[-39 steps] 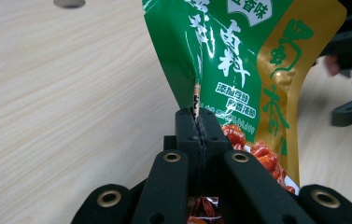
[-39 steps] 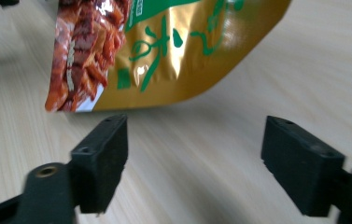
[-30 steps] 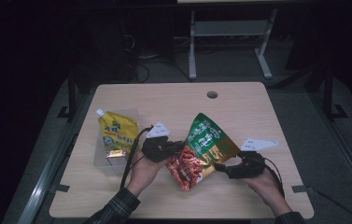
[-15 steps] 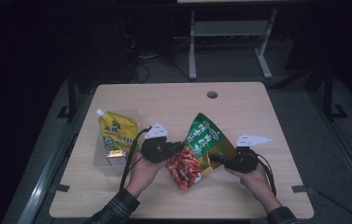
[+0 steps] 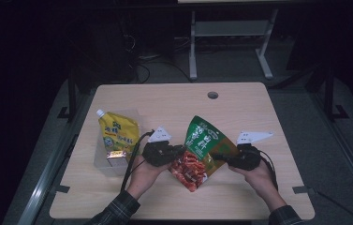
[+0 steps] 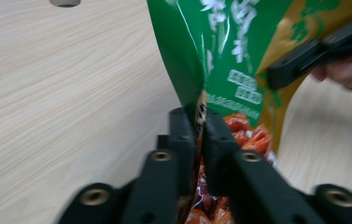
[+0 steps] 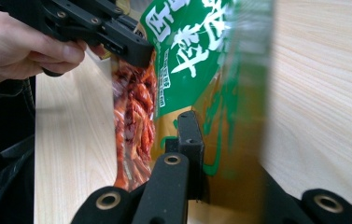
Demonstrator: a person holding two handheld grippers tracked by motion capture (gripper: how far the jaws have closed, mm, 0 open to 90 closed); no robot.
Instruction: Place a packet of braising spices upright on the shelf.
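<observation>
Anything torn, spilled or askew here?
Nothing spilled or torn. The green snack bag is held off flat between the left gripper and right gripper; the yellow spouted pouch lies undisturbed.

a green and gold snack bag (image 5: 202, 150) with a red picture at its lower end is held above the table. it hangs tilted, pinched at both side edges.

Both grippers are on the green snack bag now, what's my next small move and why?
Probably lift it a little with both grippers together. The left gripper pinches one edge of the green snack bag, the right gripper the opposite edge, so it should rise level.
</observation>
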